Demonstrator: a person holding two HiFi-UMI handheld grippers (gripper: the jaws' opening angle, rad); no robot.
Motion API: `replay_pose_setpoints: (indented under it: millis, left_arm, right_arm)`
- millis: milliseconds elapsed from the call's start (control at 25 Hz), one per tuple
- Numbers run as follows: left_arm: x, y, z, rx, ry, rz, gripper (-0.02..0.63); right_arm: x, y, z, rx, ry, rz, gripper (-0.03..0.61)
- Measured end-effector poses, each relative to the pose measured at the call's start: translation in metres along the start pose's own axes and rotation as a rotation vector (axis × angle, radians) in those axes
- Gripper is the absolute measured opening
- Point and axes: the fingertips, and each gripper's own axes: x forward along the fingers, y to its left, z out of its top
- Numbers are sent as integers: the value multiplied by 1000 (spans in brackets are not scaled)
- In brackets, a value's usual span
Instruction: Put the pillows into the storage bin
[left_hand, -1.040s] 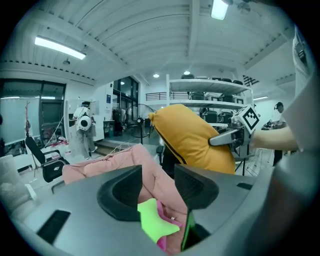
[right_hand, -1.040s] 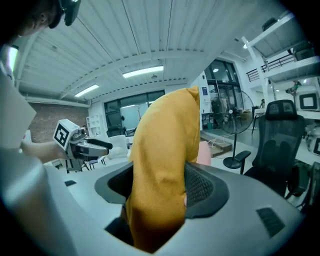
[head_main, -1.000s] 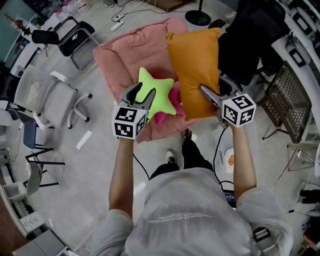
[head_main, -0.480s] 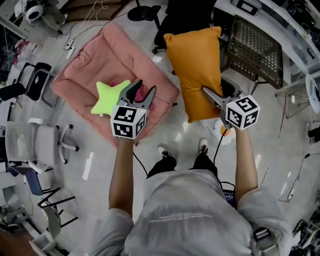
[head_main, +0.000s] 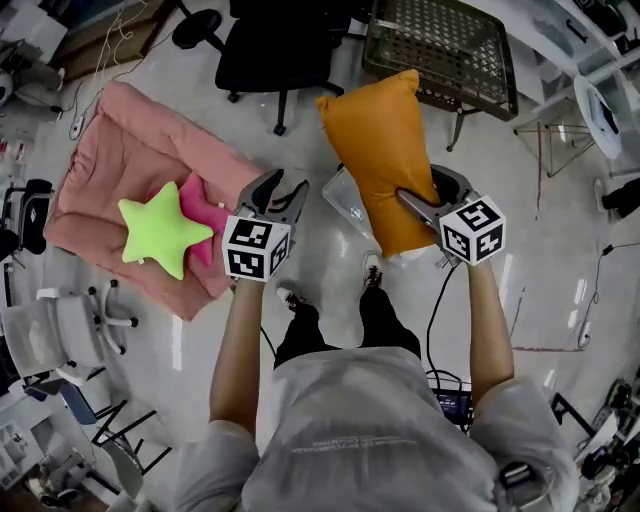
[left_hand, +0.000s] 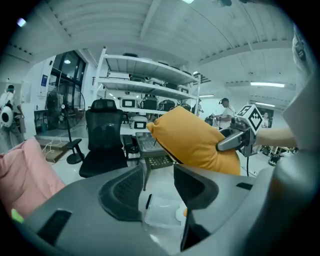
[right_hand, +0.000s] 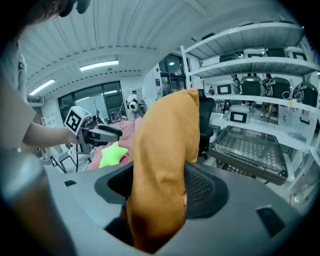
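My right gripper (head_main: 412, 202) is shut on the lower edge of an orange pillow (head_main: 382, 160), which stands up and away from it. In the right gripper view the orange pillow (right_hand: 160, 160) fills the gap between the jaws. Under the pillow on the floor lies a clear storage bin (head_main: 347, 197), mostly hidden; it also shows between the left jaws as the clear bin (left_hand: 162, 212). My left gripper (head_main: 280, 192) is open and holds nothing. A green star pillow (head_main: 158, 232) and a pink pillow (head_main: 205, 207) lie on a pink floor mat (head_main: 105, 150) at the left.
A black office chair (head_main: 268, 50) and a wire mesh cart (head_main: 440, 40) stand just beyond the bin. White chairs (head_main: 60, 325) are at the lower left. A cable (head_main: 435, 300) runs over the floor near the person's feet (head_main: 372, 268).
Both grippers have swung right, away from the pink mat, with the orange pillow still in the right one. The star pillow stayed on the mat. The clear bin has come into view.
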Motion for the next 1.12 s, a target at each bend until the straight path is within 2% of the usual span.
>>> replay_pose_setpoints:
  millis: [240,440,720,960,1120]
  left_arm:
    - [83,-49,-48,-21,123,-31,209]
    - [131,-65,-91,-55,205,-29,209]
    - [178,-62,-148,-130,267,11,209]
    - [205,-52,-203,-157,326,30,209]
    - [223,-53,-232,-211,311,24,215]
  right_arm:
    - [7,-74,-88,39,132,37,310]
    - [36,-116,-158,56,224,90,311]
    - [89,-151,-264,59,394,181,318]
    - [138,-177,-350,63,535,202,331]
    - [165,-191,-399,26,617,226,339]
